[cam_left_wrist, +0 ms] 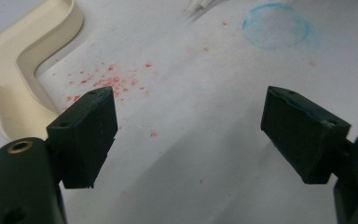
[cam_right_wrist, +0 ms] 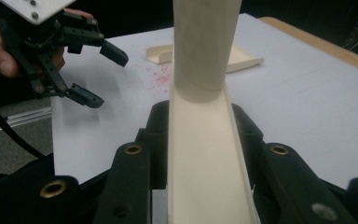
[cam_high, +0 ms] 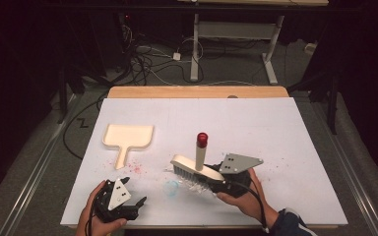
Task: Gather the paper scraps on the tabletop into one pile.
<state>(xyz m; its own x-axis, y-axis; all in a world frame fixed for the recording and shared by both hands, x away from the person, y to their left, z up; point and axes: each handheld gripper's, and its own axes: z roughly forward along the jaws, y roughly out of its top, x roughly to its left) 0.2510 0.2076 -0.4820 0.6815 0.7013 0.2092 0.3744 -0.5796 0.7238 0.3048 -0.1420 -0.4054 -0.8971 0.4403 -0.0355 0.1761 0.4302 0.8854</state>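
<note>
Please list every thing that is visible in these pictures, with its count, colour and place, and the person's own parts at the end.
Dustpan: one, cream, left part of the table, lying flat.
Brush: one, cream with red handle tip, table front centre, held by its back.
Crumbs: many, red, scattered by the dustpan handle.
Ring mark: one, blue, beside the brush bristles.
Table: one, white cover, wooden far edge.
Left hand-held gripper: one, black, front left, open.
Right hand-held gripper: one, black, shut on the brush.
Hands: two, at the front edge.

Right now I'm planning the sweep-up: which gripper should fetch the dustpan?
Left. The left gripper is open and empty, nearer the dustpan; the right gripper is shut on the brush.
</note>
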